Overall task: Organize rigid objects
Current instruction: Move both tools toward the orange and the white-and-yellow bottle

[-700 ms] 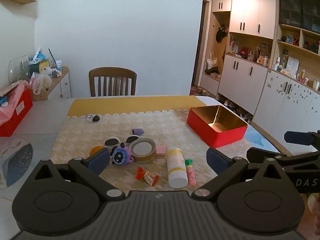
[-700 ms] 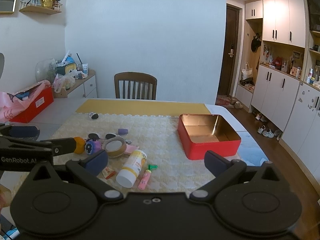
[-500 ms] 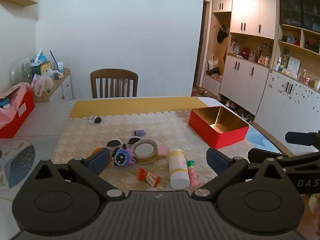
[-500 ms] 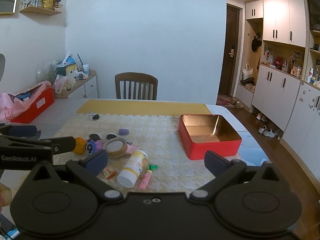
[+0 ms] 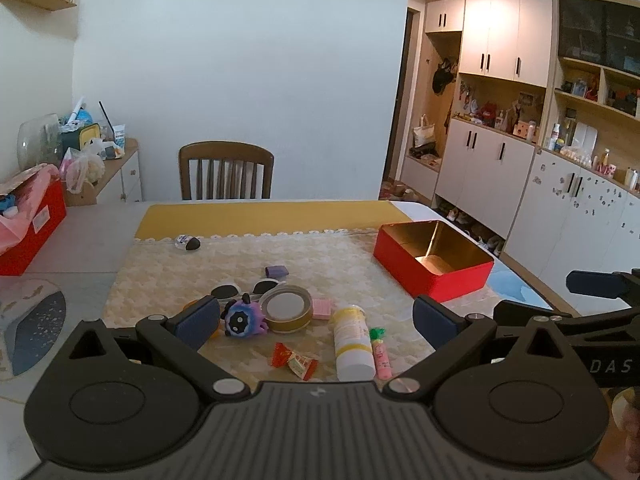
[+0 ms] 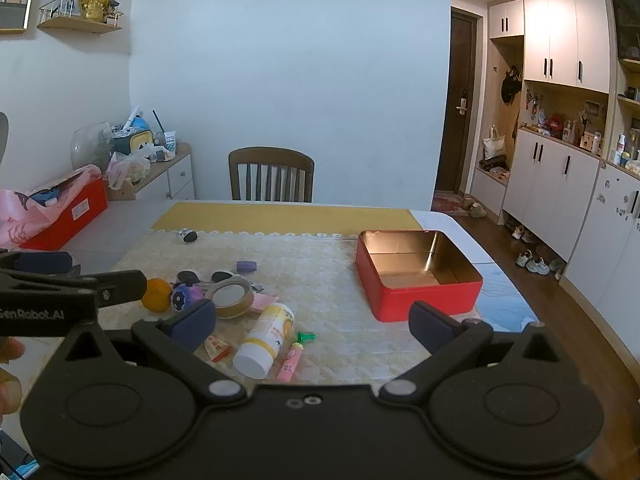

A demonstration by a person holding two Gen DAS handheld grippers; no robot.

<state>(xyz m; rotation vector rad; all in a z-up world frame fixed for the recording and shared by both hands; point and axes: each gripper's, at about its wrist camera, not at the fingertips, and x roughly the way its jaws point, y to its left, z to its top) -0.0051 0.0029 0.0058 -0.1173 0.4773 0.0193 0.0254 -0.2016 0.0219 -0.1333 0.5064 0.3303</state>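
Note:
A loose pile lies on the cream mat: a white and yellow bottle (image 5: 352, 344) (image 6: 266, 338), a pink tube with a green cap (image 5: 378, 350) (image 6: 294, 356), a tape roll (image 5: 286, 312) (image 6: 230, 298), a purple round toy (image 5: 242, 320) (image 6: 185, 295), an orange ball (image 6: 157, 294), a red candy wrapper (image 5: 294, 360), sunglasses (image 5: 244, 290) and a small purple block (image 5: 277, 271). An open red tin (image 5: 434, 264) (image 6: 416, 274) stands to the right, nothing inside. My left gripper (image 5: 316, 322) and right gripper (image 6: 314, 326) hover open above the near table edge, holding nothing.
A black and white small object (image 5: 188, 242) lies at the mat's far edge. A wooden chair (image 5: 226, 176) stands behind the table. A red box with pink plastic (image 5: 28, 216) sits at far left. White cabinets (image 5: 520, 184) line the right wall.
Both views have tilted slightly, so the objects sit a little differently in frame. Both grippers stay open and nothing on the table has moved.

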